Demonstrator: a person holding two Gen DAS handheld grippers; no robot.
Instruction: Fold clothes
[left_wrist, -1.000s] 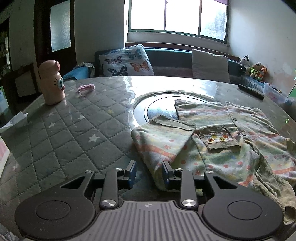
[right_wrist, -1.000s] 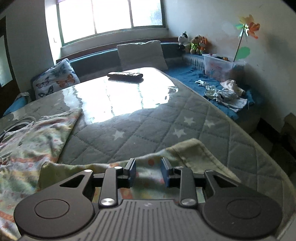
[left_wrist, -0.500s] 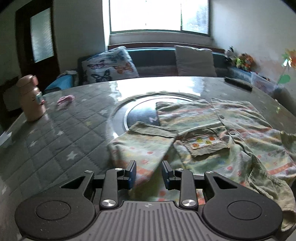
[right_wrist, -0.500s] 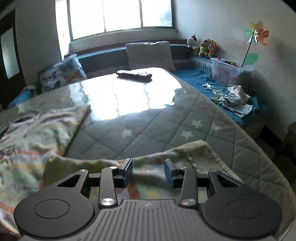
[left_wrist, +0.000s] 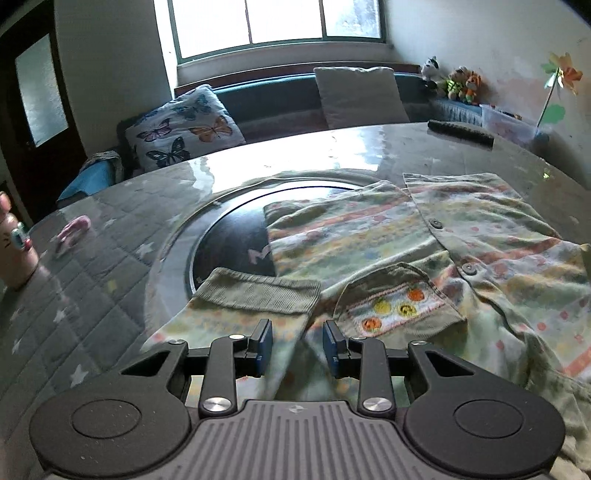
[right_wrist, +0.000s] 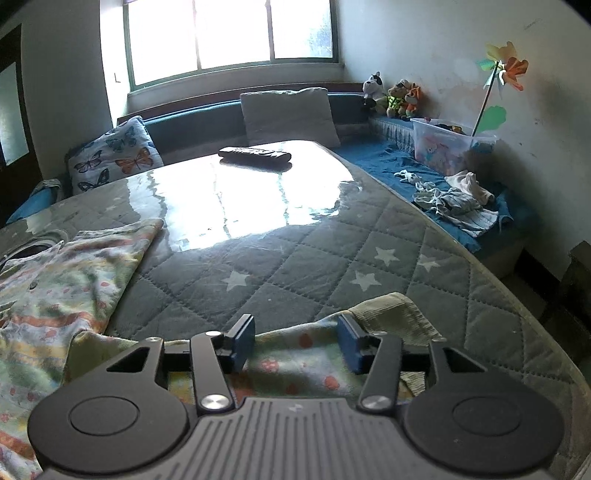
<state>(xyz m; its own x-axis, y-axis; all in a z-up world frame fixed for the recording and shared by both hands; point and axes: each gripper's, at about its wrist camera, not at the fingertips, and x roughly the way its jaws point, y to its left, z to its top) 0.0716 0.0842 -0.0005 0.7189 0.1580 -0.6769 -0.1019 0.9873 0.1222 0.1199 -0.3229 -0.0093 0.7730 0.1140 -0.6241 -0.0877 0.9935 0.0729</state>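
Tongs, left (left_wrist: 297, 345) and right (right_wrist: 296, 341), gape over patterned shirt (left_wrist: 388, 243); remote (right_wrist: 255, 153) lettering unreadable.

pastel striped shirt (left_wrist: 369, 236) lies spread on the table (left sleeve folded in).

Little legible text is showing; a pale letter M is showing on the dark round inset (left_wrist: 236, 236) of the table, partly covered by the shirt (left_wrist: 369, 236); lettering on the remote (right_wrist: 255, 153) is appearing too blurred to read.
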